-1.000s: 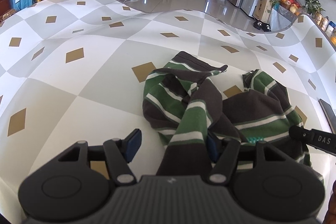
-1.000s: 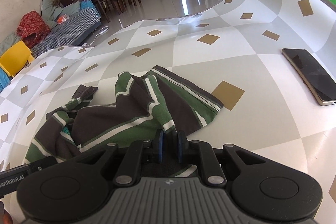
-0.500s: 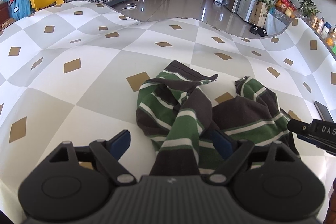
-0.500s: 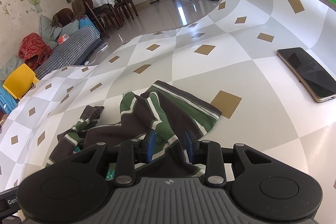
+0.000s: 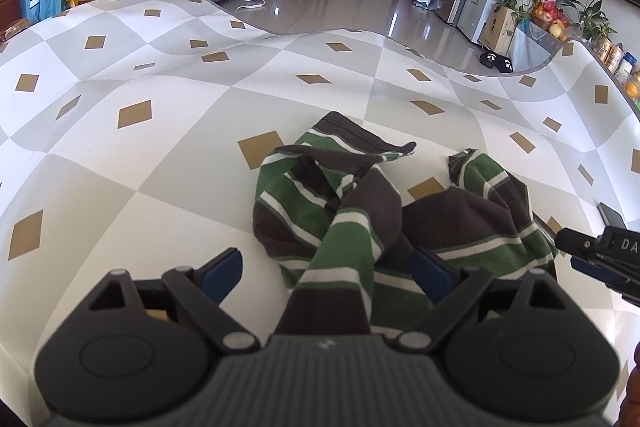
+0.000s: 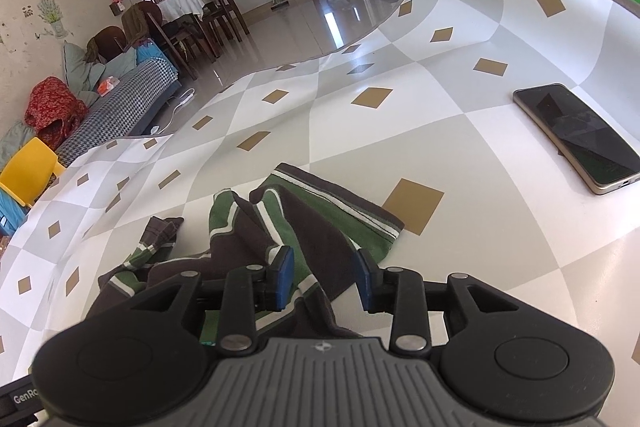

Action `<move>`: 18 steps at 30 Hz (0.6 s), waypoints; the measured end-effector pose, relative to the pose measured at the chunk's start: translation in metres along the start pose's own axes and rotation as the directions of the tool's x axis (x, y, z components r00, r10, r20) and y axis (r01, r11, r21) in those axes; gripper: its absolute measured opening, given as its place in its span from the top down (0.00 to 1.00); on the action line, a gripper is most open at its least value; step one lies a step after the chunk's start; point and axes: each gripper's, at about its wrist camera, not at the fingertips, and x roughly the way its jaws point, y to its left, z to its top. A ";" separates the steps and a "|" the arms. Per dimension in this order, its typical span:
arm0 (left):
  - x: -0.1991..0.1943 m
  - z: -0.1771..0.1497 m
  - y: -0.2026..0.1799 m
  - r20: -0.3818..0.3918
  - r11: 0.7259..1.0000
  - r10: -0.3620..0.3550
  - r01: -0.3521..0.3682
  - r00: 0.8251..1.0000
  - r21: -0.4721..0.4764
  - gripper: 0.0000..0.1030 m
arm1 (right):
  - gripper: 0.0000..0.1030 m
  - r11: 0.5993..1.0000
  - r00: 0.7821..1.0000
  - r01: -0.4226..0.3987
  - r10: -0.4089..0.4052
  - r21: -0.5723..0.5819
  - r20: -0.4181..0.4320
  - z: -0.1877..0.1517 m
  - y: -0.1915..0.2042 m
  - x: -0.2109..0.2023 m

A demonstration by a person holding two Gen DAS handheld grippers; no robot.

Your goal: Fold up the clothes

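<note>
Both tools' jaws newly parted since a second ago, left tool (image 5: 326,269) wide, right tool (image 6: 325,277) narrower, striped garment (image 5: 360,211) loose between each, on the counter (image 5: 120,187).

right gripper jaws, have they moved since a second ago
Yes: the right gripper jaws have just been opening, apart over the striped shirt fold they pinched; the phone lies beyond.

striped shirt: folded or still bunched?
Bunched, not folded: the striped shirt lies in a twisted, crumpled heap on the checked tablecloth, edges overlapping unevenly.
</note>
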 end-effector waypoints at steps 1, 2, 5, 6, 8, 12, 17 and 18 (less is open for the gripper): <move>0.000 0.000 0.000 -0.001 1.000 0.000 0.000 1.000 -0.001 0.11 | 0.69 1.000 1.000 0.005 -0.005 -0.004 -0.002 0.000 -0.001 0.002; 0.001 0.000 0.000 -0.002 1.000 0.001 -0.001 1.000 -0.002 0.11 | 0.68 1.000 1.000 0.010 -0.010 -0.008 -0.004 0.001 -0.001 0.003; 0.003 0.001 0.000 -0.006 1.000 0.000 0.000 1.000 -0.005 0.11 | 0.68 1.000 1.000 0.015 -0.016 -0.026 -0.018 0.004 -0.004 0.010; 0.003 0.001 0.000 -0.007 1.000 0.001 -0.001 1.000 -0.006 0.11 | 0.68 0.999 1.000 0.016 -0.017 -0.041 -0.022 0.005 -0.004 0.012; 0.005 0.001 0.000 -0.009 1.000 0.002 -0.002 1.000 -0.008 0.11 | 0.68 0.996 0.999 0.015 -0.018 -0.091 -0.028 0.008 -0.002 0.017; 0.007 0.002 0.001 -0.013 1.000 0.008 -0.008 1.000 -0.018 0.11 | 0.67 0.990 0.998 -0.020 0.011 -0.143 -0.059 0.013 -0.004 0.027; 0.011 0.003 0.003 -0.019 0.999 0.014 -0.014 1.000 -0.031 0.11 | 0.65 0.964 0.994 -0.049 0.022 -0.260 -0.107 0.016 -0.003 0.038; 0.012 0.003 0.003 -0.020 0.999 0.013 -0.014 1.000 -0.032 0.11 | 0.65 0.958 0.993 -0.056 0.024 -0.281 -0.114 0.016 -0.002 0.040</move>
